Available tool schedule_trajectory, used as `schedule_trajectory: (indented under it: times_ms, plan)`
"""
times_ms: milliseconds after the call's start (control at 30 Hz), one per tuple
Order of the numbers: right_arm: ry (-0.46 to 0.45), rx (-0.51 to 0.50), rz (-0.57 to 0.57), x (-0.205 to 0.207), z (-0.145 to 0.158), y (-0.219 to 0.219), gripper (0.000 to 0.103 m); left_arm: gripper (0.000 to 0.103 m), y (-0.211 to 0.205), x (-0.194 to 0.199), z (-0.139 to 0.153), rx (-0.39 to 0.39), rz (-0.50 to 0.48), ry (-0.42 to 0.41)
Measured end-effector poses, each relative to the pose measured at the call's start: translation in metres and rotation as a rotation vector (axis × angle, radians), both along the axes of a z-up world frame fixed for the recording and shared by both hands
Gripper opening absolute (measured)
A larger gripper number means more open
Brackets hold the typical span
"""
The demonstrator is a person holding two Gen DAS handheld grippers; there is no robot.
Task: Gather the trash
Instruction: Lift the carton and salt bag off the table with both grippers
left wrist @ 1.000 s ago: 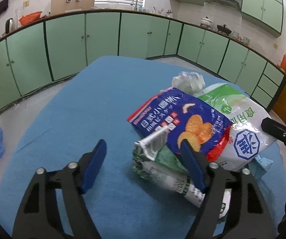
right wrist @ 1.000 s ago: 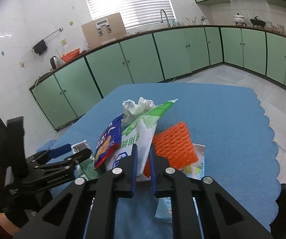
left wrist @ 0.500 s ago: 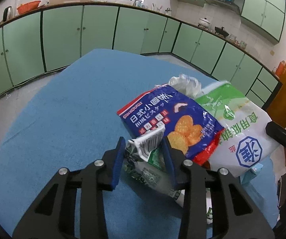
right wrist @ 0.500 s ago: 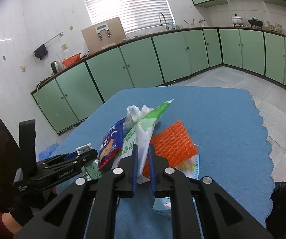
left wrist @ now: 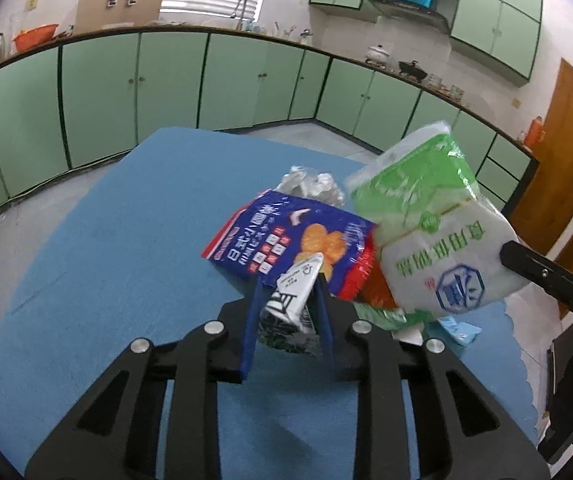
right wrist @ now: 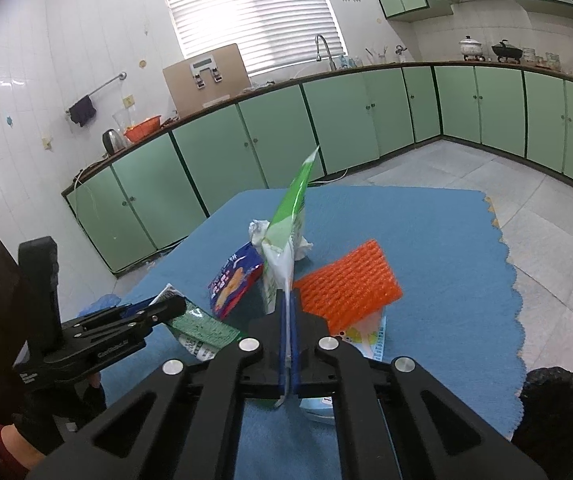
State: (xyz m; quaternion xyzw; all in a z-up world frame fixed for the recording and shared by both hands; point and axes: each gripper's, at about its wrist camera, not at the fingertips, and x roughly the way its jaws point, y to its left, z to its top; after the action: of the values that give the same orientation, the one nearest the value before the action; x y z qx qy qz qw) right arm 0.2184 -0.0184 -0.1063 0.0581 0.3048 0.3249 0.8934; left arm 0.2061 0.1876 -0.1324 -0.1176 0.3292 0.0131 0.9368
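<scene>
My left gripper (left wrist: pixel 288 286) is shut on a green and white carton (left wrist: pixel 292 300), which also shows in the right wrist view (right wrist: pixel 202 330). My right gripper (right wrist: pixel 288 300) is shut on the edge of a white and green plastic bag (right wrist: pixel 284 240), lifted and tilted; it also shows in the left wrist view (left wrist: pixel 434 232). A blue snack bag (left wrist: pixel 294 240) lies beside the carton. A crumpled white wrapper (left wrist: pixel 312 184) lies behind it. An orange foam net (right wrist: pixel 346 284) rests on a light blue packet (right wrist: pixel 366 340).
The trash sits on a table with a blue cloth (left wrist: pixel 106 260), whose scalloped edge (right wrist: pixel 514 280) is on the right. Green kitchen cabinets (left wrist: pixel 134 92) run along the walls. A brown door (left wrist: pixel 566 200) is at the right.
My left gripper closed on the carton and raised it. My right gripper lifted the white and green bag, which now stands higher and more upright.
</scene>
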Motion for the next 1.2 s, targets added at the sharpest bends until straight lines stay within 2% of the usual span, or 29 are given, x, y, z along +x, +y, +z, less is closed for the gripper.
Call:
schedule_trajectory:
  times_ms: [100, 333, 733, 1200]
  plan:
    - [-0.006, 0.014, -0.006, -0.004, 0.005, -0.007, 0.002, 0.017, -0.008, -0.006, 0.004, -0.002, -0.019, -0.012]
    - [-0.017, 0.019, -0.025, -0.010, 0.013, -0.017, 0.002, 0.016, -0.017, -0.014, 0.017, -0.004, -0.044, -0.034]
    - [-0.070, 0.011, -0.107, -0.026, 0.037, -0.055, 0.002, 0.016, -0.032, -0.022, 0.042, 0.046, -0.059, -0.094]
    - [-0.113, -0.003, -0.227, -0.051, 0.056, -0.115, 0.002, 0.016, -0.088, -0.016, 0.068, 0.050, -0.168, -0.165]
